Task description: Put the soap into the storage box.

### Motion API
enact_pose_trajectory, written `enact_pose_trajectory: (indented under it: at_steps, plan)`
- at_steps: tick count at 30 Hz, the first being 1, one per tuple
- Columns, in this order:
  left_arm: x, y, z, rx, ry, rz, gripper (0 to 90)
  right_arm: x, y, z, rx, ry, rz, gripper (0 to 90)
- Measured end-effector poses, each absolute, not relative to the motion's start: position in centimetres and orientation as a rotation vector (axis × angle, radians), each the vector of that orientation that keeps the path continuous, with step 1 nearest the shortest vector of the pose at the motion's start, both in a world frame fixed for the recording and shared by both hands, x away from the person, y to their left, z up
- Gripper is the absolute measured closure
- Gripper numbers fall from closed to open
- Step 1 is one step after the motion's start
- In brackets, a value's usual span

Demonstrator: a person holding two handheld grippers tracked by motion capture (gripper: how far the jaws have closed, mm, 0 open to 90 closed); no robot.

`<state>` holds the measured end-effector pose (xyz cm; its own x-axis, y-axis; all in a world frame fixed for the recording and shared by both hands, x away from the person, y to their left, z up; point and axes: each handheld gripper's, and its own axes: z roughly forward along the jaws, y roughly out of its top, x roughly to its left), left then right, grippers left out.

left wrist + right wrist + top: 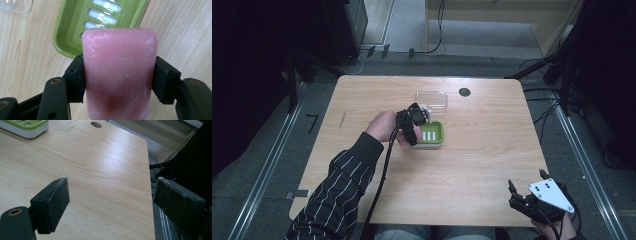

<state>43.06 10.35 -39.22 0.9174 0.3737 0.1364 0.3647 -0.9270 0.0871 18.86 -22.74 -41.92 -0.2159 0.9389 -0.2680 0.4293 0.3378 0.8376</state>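
Jaws of left gripper [120, 82] clamp pink soap bar [120, 72] above green soap dish [75, 27]; right gripper [110, 202] jaws wide, empty.

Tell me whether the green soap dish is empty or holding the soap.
Empty: the green soap dish shows bare slots, and the pink soap is clamped in the left gripper.

High view sits up above the person's side, looking forward and down, so the whole wooden table [472, 150] fits in plus floor around it. Left gripper view rides super close, aimed nearly straight down past its jaws at the green soap dish [72, 27], with the pink soap bar [120, 75] right in front of the lens. Right gripper view sits low near the table's right front corner, looking across the tabletop [100, 170] toward the far edge. All three catch the dish [432, 134] [25, 126].
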Motion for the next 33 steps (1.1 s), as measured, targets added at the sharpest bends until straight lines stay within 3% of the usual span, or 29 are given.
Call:
enact_pose_trajectory:
  at_steps: [33]
  plan:
    - [45.0,7.2,-40.4,3.055,0.368,0.267,38.4,18.9,-22.7,-41.9,1.218,1.797,0.794,13.9]
